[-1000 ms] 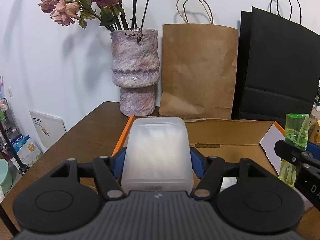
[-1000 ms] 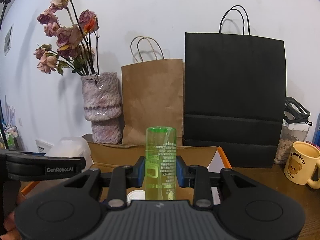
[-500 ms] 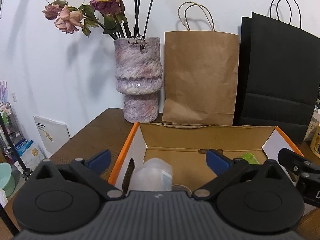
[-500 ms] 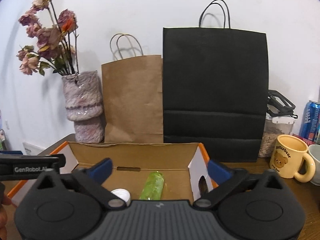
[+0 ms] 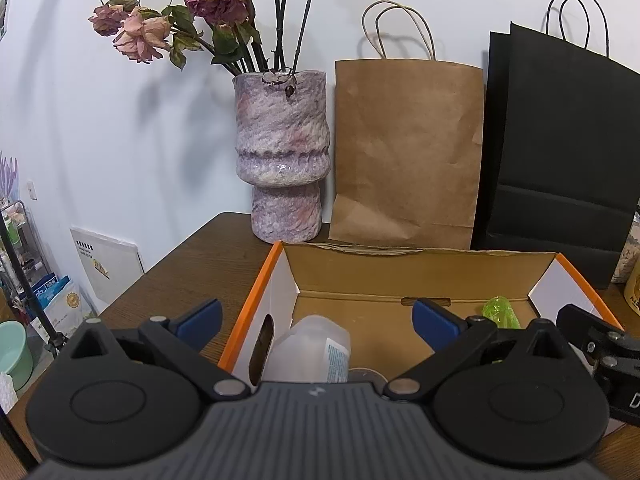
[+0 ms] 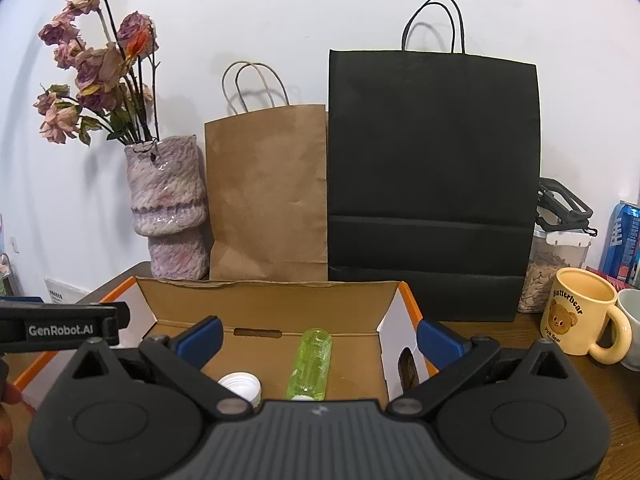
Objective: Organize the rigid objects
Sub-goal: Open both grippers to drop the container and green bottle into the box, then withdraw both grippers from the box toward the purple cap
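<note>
Below both grippers' spread jaws, the green bottle (image 6: 310, 362) and white jar (image 5: 308, 354) lie in the box (image 6: 264, 304).

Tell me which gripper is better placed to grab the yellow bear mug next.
Right. The mug stands just right of the open right gripper, outside the cardboard box. In the left wrist view only the mug's edge shows at the far right, past the whole box.
</note>
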{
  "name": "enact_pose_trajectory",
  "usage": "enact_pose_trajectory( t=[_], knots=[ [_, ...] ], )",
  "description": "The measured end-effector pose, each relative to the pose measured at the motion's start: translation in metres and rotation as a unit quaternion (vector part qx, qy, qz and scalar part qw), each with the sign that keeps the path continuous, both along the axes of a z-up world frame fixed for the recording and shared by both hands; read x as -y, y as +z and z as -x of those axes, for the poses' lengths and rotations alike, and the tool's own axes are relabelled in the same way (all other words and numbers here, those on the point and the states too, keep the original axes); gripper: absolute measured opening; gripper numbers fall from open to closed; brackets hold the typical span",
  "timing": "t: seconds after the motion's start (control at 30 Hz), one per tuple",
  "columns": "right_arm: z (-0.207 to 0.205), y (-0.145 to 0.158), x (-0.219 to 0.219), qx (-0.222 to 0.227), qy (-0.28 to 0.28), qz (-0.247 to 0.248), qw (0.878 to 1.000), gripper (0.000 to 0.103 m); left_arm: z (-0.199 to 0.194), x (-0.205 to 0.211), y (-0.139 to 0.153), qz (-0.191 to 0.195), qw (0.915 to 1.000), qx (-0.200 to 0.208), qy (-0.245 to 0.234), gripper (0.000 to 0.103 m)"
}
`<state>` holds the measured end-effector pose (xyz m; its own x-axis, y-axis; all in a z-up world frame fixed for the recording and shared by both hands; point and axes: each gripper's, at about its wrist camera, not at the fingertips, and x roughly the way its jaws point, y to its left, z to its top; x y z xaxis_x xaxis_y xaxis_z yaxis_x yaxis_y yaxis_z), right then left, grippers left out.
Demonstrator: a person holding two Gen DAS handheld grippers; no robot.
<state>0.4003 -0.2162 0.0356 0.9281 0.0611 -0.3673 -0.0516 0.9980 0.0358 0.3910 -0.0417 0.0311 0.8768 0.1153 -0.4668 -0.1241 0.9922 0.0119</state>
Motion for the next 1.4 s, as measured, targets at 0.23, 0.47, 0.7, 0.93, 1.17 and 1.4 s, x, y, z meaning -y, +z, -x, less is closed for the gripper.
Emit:
enact_pose_trajectory(
  t=[0.23,0.47,0.7,0.93,1.17,1.4],
  knots=[
    [0.000,-0.001,-0.002,-0.003,0.002,0.004,1.000,0.103,0.001,0.000,0.001,0.000,1.0000,0.001,-0.003,0.103],
    [0.005,0.001,-0.001,-0.002,0.002,0.005,1.000,0.103,0.005,0.000,0.002,0.002,1.0000,0.000,-0.006,0.103],
    [0.015,0.004,0.000,0.001,0.000,0.008,1.000,0.103,0.016,0.000,0.005,0.004,0.9999,0.002,-0.010,0.103],
    [0.028,0.005,0.005,0.001,-0.003,0.008,1.000,0.103,0.027,0.003,0.007,0.001,0.9998,0.004,-0.018,0.103],
    [0.041,0.004,0.009,0.000,-0.002,0.011,1.000,0.103,0.040,0.004,0.007,0.001,0.9997,0.002,-0.024,0.103],
    [0.054,0.004,0.010,-0.001,-0.001,0.013,1.000,0.103,0.055,0.007,0.007,-0.001,0.9995,0.001,-0.030,0.103]
  ],
)
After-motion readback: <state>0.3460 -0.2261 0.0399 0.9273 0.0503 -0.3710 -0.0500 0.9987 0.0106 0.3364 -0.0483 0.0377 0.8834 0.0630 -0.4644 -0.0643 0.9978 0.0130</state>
